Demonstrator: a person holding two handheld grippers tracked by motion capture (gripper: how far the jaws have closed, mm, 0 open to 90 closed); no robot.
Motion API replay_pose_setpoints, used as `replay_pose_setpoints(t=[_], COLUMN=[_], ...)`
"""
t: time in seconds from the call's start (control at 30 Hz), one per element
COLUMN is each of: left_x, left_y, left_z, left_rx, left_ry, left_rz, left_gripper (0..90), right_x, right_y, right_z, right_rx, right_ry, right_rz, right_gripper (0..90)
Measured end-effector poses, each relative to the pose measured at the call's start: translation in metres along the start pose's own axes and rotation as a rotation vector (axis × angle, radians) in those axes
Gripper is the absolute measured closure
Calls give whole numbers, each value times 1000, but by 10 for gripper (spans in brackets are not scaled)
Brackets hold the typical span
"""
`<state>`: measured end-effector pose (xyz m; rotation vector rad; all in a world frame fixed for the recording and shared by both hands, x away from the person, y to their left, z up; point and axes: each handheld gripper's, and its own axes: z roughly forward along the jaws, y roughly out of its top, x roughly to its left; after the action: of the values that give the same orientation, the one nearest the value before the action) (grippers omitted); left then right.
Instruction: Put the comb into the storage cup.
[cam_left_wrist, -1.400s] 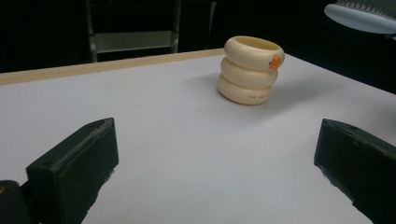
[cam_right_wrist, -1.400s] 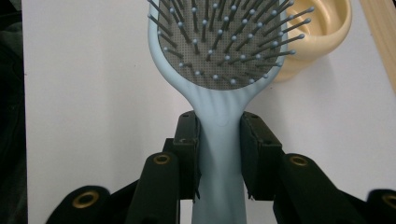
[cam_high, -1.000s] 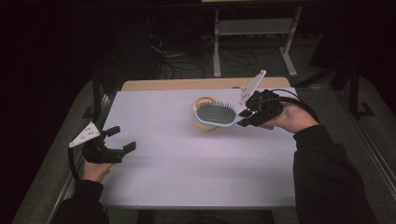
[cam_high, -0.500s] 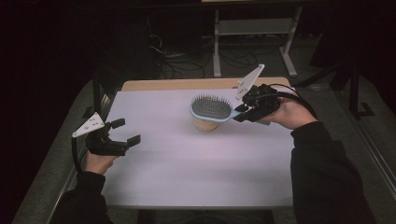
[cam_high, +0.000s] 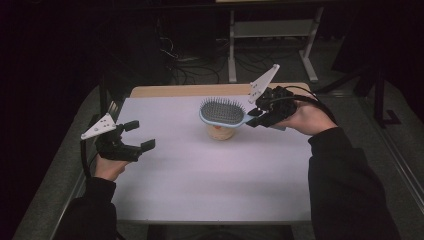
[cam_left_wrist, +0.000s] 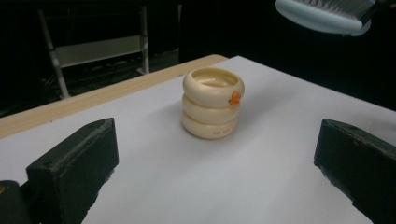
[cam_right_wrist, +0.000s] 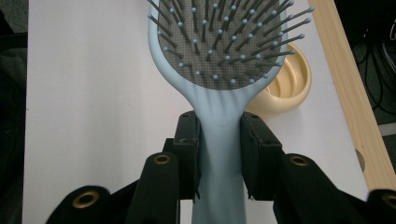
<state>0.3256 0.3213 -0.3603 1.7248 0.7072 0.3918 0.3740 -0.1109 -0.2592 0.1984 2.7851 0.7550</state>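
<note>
Hairbrush (cam_high: 222, 112) lifted higher than half a second ago, head now clear above the cream cup (cam_high: 221, 132) rather than resting close over its rim. Left gripper (cam_high: 135, 135) shifted a little toward the table's middle since then, jaws spread wide on nothing. Right gripper (cam_high: 253, 116) clamped on the brush handle, both pads pressed flat against its sides in the right gripper view (cam_right_wrist: 219, 158), at the far right of the table (cam_high: 210, 190).

Long axis roughly level, running left to right across the table in the high view: handle toward the right hand (cam_high: 305, 117), oval head toward the table's middle. Bristles facing up, light blue back facing down toward the cup.

Cup seen in the left gripper view (cam_left_wrist: 213, 102) as three stacked cream rings with a small orange mark on the side, standing upright on the white surface, well apart from the open jaws. Brush head cut off at the top edge there (cam_left_wrist: 322, 14). Cup half covered by the brush head in the right gripper view (cam_right_wrist: 285, 81). Handle's end hidden between the jaws. Print on the cup's lowest ring too small to read.
</note>
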Motion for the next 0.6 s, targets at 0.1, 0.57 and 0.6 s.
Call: replay_pose_setpoints(t=[0.1, 0.57, 0.6], left_x=[0, 1, 0], left_y=[6, 32, 33], left_z=[0, 10, 12], left_rx=[-3, -34, -36], left_ry=[-1, -39, -42], left_rz=[2, -12, -14], left_gripper=[0, 0, 0], right_x=[0, 0, 0], right_y=[3, 20, 21], right_z=[1, 1, 1], right_rx=[-3, -18, -24], right_ry=[0, -8, -8], right_rz=[-6, -27, -30], right_gripper=[687, 687, 687])
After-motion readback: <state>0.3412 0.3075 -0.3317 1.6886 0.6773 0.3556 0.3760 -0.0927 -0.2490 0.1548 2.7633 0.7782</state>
